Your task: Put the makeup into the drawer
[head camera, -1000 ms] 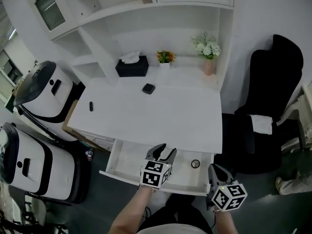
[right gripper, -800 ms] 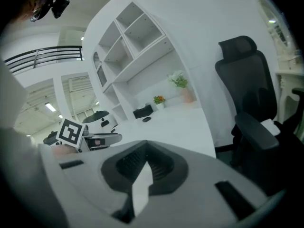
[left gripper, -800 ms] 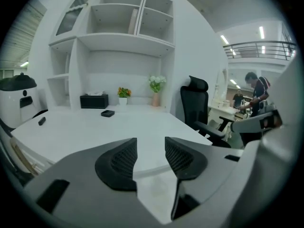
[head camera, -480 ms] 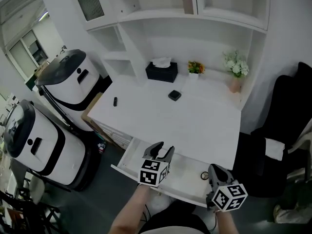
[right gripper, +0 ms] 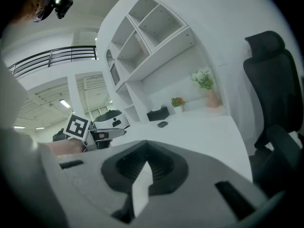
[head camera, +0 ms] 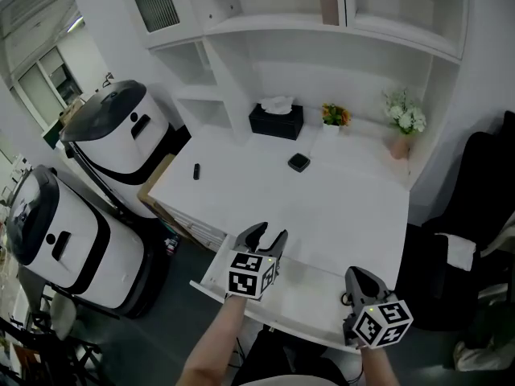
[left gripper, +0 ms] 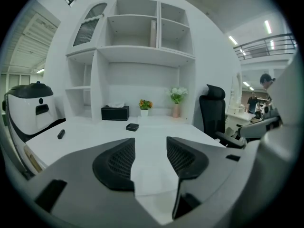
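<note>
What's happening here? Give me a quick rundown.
A person holds a gripper in each hand at a white desk whose drawer stands open. The left gripper, over the drawer, is empty and its fingers have just been opening. The right gripper is shut on nothing. The black compact and a small black tube lie on the desk, not yet picked up.

The left gripper [head camera: 269, 233] and right gripper [head camera: 355, 273] cover part of the open drawer [head camera: 314, 296], so its contents cannot be made out. On the counter [head camera: 338, 207], a slim dark item [head camera: 195, 171] and a square dark item [head camera: 298, 162] are too small to identify. The right edge cuts off the black chair [head camera: 483, 191].
</note>
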Motion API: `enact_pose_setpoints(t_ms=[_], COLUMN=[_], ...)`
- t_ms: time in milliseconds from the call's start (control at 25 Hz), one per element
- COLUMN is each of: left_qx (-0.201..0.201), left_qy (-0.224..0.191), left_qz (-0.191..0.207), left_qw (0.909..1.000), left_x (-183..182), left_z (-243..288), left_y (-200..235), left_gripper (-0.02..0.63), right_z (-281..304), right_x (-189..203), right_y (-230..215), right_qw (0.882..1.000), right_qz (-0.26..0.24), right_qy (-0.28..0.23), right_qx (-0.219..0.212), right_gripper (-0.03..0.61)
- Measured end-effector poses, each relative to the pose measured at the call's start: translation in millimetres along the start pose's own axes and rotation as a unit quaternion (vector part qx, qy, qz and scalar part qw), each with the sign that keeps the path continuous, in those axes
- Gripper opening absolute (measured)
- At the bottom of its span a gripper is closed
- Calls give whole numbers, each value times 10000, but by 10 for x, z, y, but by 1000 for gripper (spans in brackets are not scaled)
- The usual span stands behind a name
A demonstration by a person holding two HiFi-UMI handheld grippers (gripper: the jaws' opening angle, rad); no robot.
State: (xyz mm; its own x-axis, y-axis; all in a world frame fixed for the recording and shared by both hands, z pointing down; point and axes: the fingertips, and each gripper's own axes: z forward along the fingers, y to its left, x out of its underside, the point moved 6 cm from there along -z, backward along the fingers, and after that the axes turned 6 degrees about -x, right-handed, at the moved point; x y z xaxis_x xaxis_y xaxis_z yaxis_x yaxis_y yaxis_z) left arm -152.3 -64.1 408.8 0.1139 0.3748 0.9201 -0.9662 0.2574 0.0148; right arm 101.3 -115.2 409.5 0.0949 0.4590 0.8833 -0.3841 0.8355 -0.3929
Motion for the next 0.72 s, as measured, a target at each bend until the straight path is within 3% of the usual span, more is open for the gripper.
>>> enact_pose_setpoints(t_ms=[720], left_qx=[1015], left_qy=[381], left_qz=[226], left_qw=[9938], left_x=[-173], left_z=[1421], left_y=[884], left_gripper=[295], right_z=[1075], right_x=[-9], right_y=[154], right_qw=[9924], right_qz=[361], right_qy=[-73], right_qx=[1177], right_gripper=[3])
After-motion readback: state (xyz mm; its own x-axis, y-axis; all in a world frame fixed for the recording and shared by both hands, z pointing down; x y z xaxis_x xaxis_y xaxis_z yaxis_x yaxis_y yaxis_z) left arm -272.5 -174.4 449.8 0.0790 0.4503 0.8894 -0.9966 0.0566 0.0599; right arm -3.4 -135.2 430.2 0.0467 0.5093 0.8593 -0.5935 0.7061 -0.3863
